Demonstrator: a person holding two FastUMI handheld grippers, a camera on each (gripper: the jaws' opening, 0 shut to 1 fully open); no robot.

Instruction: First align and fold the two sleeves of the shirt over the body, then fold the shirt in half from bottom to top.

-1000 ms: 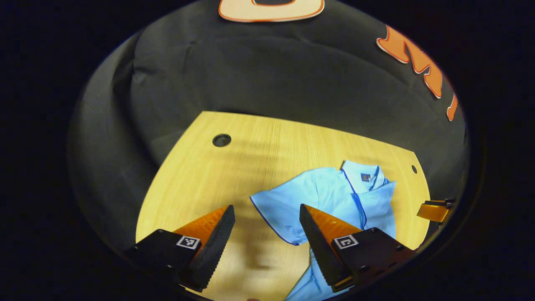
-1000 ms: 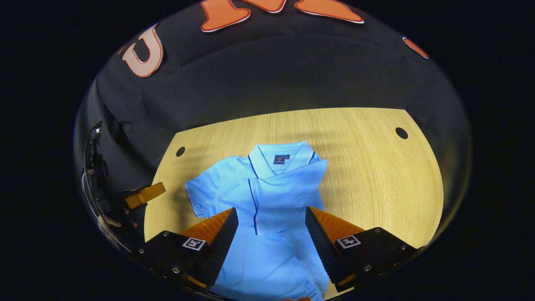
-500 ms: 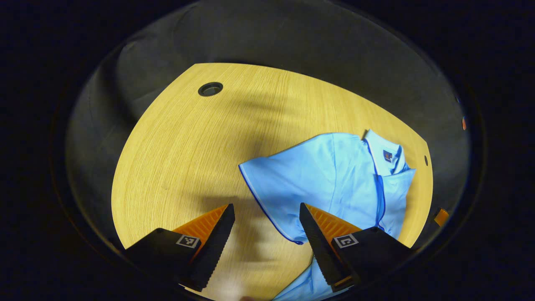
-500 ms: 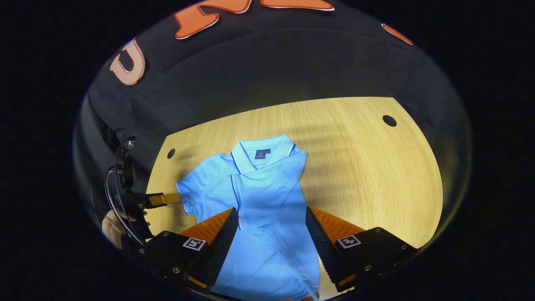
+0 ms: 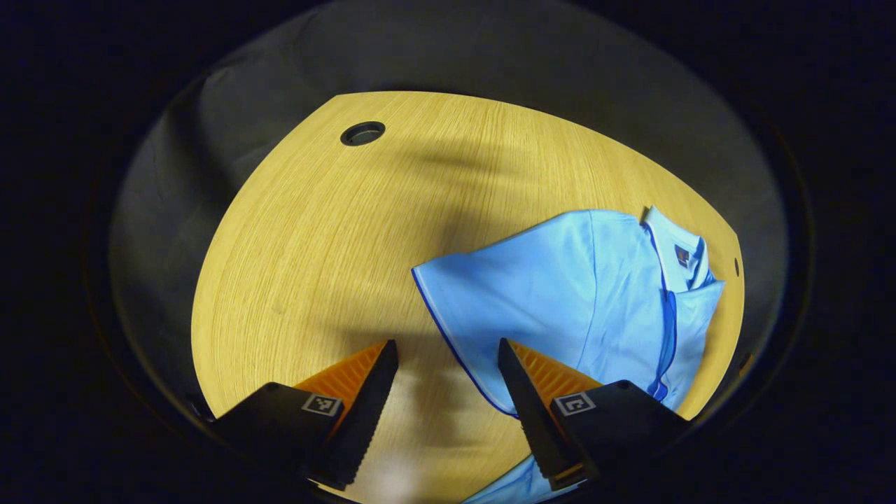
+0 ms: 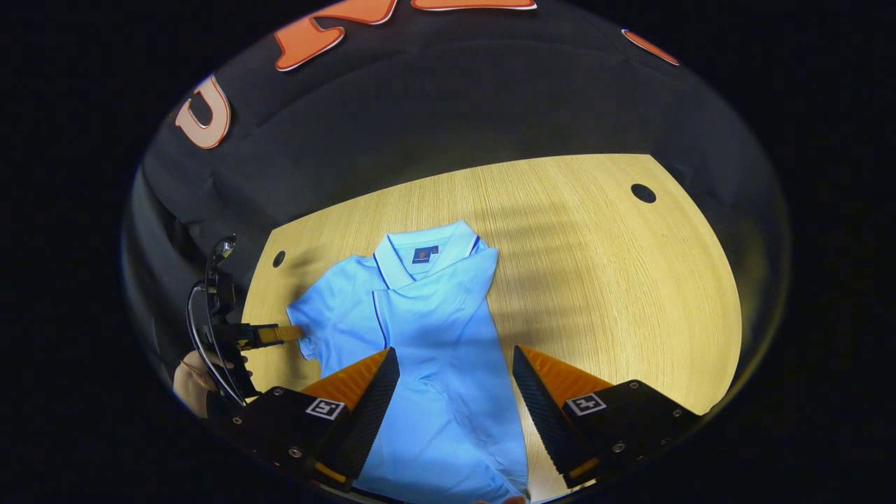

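A light blue polo shirt (image 5: 595, 294) lies collar-up on the wooden table (image 5: 315, 245). Its unfolded sleeve (image 5: 483, 294) spreads flat, and the dark-trimmed hem runs between the fingers of my left gripper (image 5: 446, 346), which stands open just above it. In the right gripper view the other sleeve (image 6: 455, 280) lies folded across the shirt (image 6: 420, 329) body. My right gripper (image 6: 455, 352) hovers open over the lower body with nothing held. The left gripper (image 6: 294, 332) appears there at the spread sleeve's edge, held by a hand (image 6: 189, 378).
The table has round cable holes (image 5: 362, 133) (image 6: 642, 192) (image 6: 278, 259) near its far corners. Bare wood (image 6: 616, 280) stretches to the right of the shirt in the right gripper view. Black cloth walls surround the table.
My left gripper has come down and forward toward the spread sleeve's hem, which now lies between its fingers. The right gripper has drawn back slightly. Both stayed open.
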